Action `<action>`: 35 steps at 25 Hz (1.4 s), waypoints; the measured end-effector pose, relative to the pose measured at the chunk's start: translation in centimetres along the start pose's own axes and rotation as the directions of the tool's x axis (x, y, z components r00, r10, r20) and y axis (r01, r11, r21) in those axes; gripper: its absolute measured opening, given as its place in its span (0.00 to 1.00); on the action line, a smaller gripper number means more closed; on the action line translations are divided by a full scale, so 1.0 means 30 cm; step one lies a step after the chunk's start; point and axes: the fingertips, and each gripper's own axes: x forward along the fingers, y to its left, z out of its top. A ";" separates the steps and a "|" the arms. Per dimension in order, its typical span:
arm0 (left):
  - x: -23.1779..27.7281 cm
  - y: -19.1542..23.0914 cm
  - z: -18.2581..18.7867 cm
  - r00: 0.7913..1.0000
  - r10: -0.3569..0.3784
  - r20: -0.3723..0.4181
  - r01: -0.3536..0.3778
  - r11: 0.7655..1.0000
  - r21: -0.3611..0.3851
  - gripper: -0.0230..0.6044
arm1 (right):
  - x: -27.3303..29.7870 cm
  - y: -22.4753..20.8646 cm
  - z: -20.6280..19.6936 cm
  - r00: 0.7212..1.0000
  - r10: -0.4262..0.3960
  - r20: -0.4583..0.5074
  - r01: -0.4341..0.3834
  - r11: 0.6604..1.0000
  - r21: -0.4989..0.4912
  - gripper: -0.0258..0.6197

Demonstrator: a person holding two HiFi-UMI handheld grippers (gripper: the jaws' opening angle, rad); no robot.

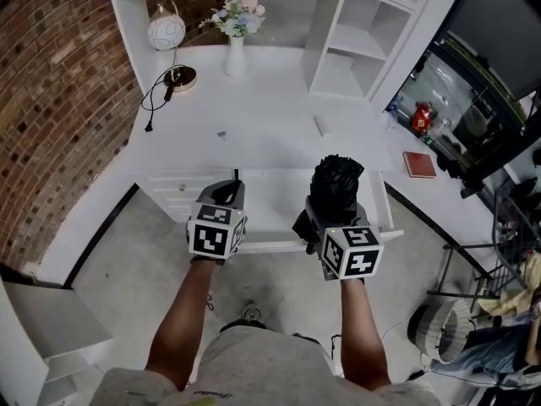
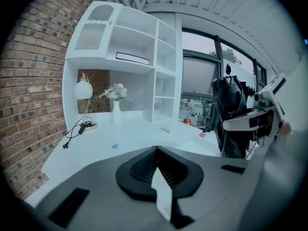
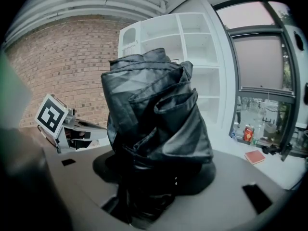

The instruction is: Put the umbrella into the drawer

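A folded black umbrella (image 1: 336,183) stands upright in my right gripper (image 1: 331,210), which is shut on its lower end; its bundled fabric (image 3: 154,109) fills the right gripper view. It hangs above the open white drawer (image 1: 270,208), which is pulled out under the desk's front edge. My left gripper (image 1: 224,193) hovers over the drawer's left part, jaws shut with nothing between them (image 2: 155,150). In the left gripper view the umbrella (image 2: 230,112) shows at the right.
On the white desk (image 1: 270,100) are a globe lamp (image 1: 166,32) with its cable, a vase of flowers (image 1: 236,53), a small white object (image 1: 320,125) and a red book (image 1: 419,164). A shelf unit (image 1: 355,41) stands behind. A brick wall is at the left and clutter at the right.
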 end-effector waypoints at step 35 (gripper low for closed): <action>0.208 -0.117 0.077 0.945 0.321 -0.061 -0.325 0.944 -0.056 0.03 | 0.250 -0.399 0.049 0.947 0.319 -0.033 -0.321 0.943 -0.088 0.43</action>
